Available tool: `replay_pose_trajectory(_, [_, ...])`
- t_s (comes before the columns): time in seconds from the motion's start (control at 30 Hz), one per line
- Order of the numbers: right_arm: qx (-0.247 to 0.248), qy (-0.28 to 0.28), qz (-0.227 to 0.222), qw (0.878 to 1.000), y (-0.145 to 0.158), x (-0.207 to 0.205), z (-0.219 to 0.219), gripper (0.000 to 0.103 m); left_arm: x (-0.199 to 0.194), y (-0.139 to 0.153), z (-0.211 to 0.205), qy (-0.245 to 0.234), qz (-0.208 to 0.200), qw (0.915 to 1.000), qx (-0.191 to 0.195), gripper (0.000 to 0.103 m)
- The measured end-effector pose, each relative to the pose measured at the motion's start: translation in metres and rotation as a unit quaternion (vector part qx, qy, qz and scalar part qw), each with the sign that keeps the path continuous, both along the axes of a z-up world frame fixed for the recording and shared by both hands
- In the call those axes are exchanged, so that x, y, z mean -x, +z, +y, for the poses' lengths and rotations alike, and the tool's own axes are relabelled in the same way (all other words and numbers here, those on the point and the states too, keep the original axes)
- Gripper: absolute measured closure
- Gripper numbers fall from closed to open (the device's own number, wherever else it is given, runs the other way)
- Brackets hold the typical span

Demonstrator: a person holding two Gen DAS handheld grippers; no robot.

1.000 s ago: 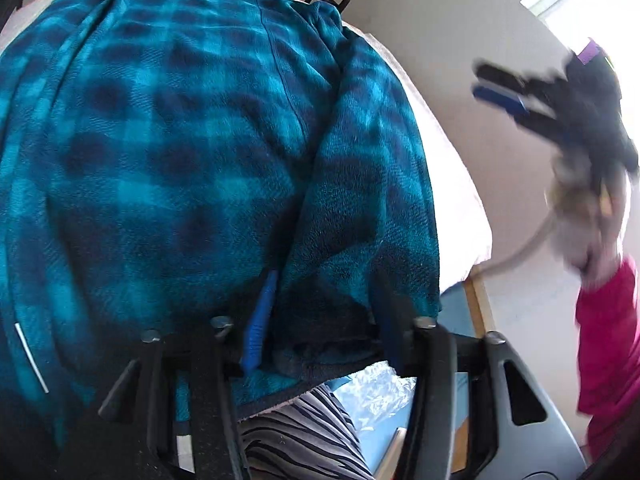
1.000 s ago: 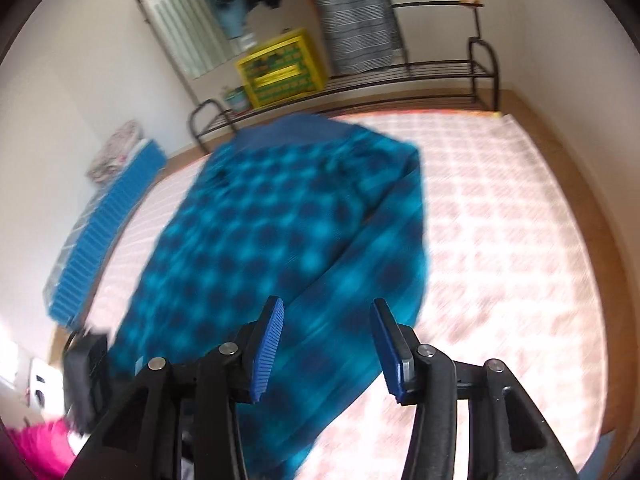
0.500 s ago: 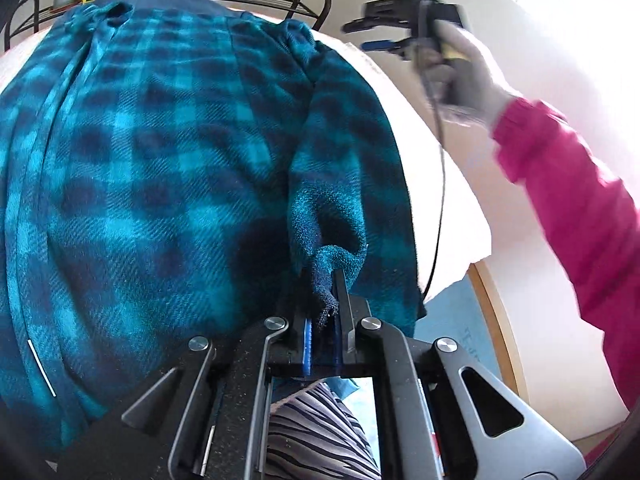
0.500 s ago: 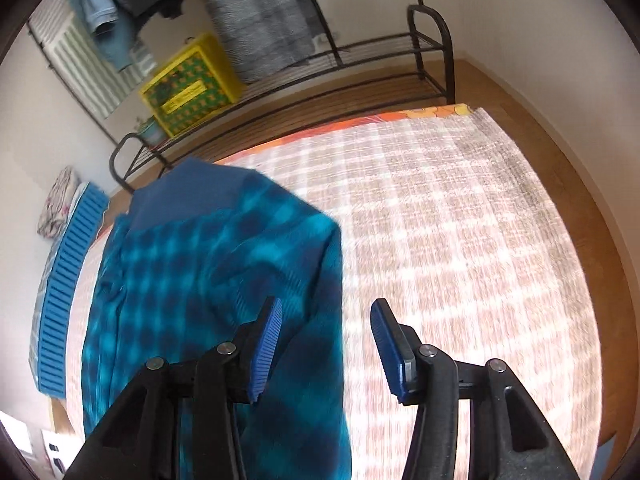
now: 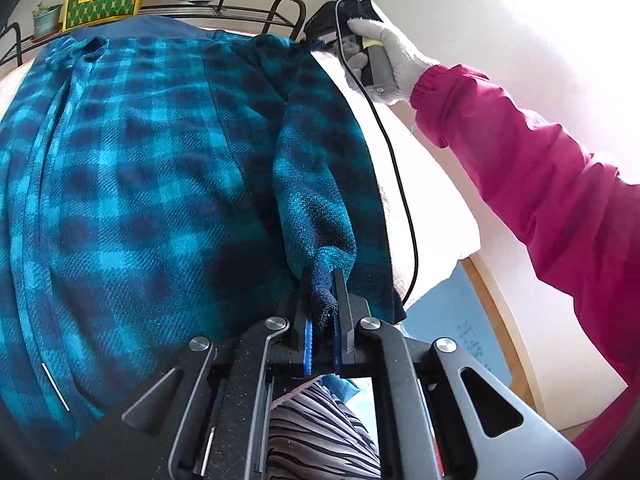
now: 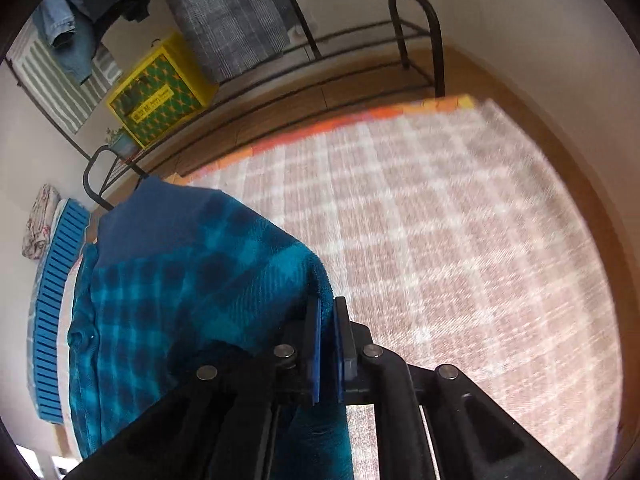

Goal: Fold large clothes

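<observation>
Lying nearly flat on the bed, filling the left of both frames, the shirt is unfolded; left gripper pinches its cuff, right gripper its shoulder edge.

My left claw is closed, pinching cloth between its pads. My right claw is closed too, at one o'clock from the left, held by my gloved hand with arm stretched.

Bedroom: bed, clothes rack
</observation>
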State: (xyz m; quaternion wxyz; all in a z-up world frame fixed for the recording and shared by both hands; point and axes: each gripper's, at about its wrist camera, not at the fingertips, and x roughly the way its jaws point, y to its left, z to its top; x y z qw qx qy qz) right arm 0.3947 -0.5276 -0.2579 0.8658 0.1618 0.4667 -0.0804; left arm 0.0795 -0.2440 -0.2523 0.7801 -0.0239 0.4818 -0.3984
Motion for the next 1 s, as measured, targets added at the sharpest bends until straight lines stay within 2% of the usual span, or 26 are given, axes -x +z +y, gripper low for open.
replay_pose_trajectory(0.17, [0.098,0.053,-0.009,0.994,0.051,-0.011,0.057,0.100,0.005,0.000,0.006,-0.009,-0.002,0.9999,0.009,0.099])
replay_pose_trajectory(0.23, [0.125,0.080,-0.011,0.989,0.062,-0.021,0.084,0.101,0.007,0.001,0.010,-0.008,-0.004,0.9999,0.012,0.099])
replay_pose_trajectory(0.33, [0.140,0.112,-0.010,0.984,0.067,-0.040,0.122,0.100,0.012,0.005,0.020,-0.001,-0.009,0.9998,0.019,0.099])
replay_pose_trajectory(0.47, [0.138,0.138,-0.002,0.981,0.055,-0.063,0.159,0.101,0.018,0.009,0.038,0.017,-0.014,0.9995,0.024,0.099])
replay_pose_trajectory(0.6, [0.119,0.163,0.010,0.979,0.029,-0.088,0.192,0.101,0.018,0.005,0.046,0.026,-0.012,0.9994,0.018,0.099])
replay_pose_trajectory(0.77, [0.120,0.172,0.049,0.977,-0.027,-0.112,0.214,0.100,0.003,-0.016,0.047,0.038,0.020,0.9990,0.011,0.099])
replay_pose_trajectory(0.87, [0.115,0.174,0.066,0.976,-0.049,-0.115,0.213,0.098,0.001,-0.027,0.044,0.040,0.024,0.9989,-0.003,0.099])
replay_pose_trajectory(0.9, [0.110,0.178,0.059,0.976,-0.047,-0.113,0.211,0.096,0.000,-0.030,0.043,0.039,0.027,0.9989,-0.006,0.099])
replay_pose_trajectory(0.97, [0.093,0.175,0.047,0.979,-0.033,-0.104,0.202,0.078,-0.001,-0.031,0.042,0.033,0.032,0.9989,-0.007,0.099])
replay_pose_trajectory(1.0, [0.083,0.172,0.039,0.981,-0.023,-0.098,0.196,0.077,-0.001,-0.030,0.042,0.030,0.033,0.9990,-0.009,0.099])
